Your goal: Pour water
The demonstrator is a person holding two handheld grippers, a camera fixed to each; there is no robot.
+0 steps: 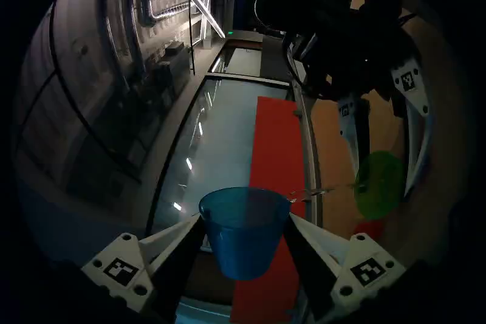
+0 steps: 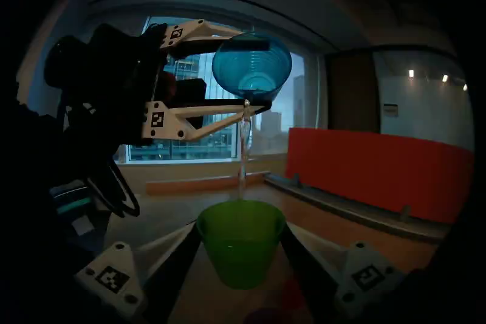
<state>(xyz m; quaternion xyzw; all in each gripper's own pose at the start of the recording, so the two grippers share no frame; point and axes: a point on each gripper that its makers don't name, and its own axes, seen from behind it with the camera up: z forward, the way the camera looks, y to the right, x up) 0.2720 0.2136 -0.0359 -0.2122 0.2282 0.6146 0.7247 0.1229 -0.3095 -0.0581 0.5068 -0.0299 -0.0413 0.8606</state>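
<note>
left gripper point(image 1: 244, 222) and right gripper point(image 2: 240, 228): white angular fingers point(image 1: 164, 240) lined black inside, square black-and-white marker tags point(image 1: 119, 270) with corner screws point(image 1: 141, 289), looped black cable point(image 2: 118, 193)

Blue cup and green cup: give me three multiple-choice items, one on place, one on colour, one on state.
1. In the right gripper view, where is the blue cup? A) above the green cup B) inside it C) on the floor
2. Which colour is the cup in the right claw? A) red B) green C) white
3. The blue cup is: A) upright B) lying on a table C) tipped, water streaming out
Answers: 1A, it hangs over the green cup; 2B, that claw grips the green cup; 3C, a stream falls from it.
</note>
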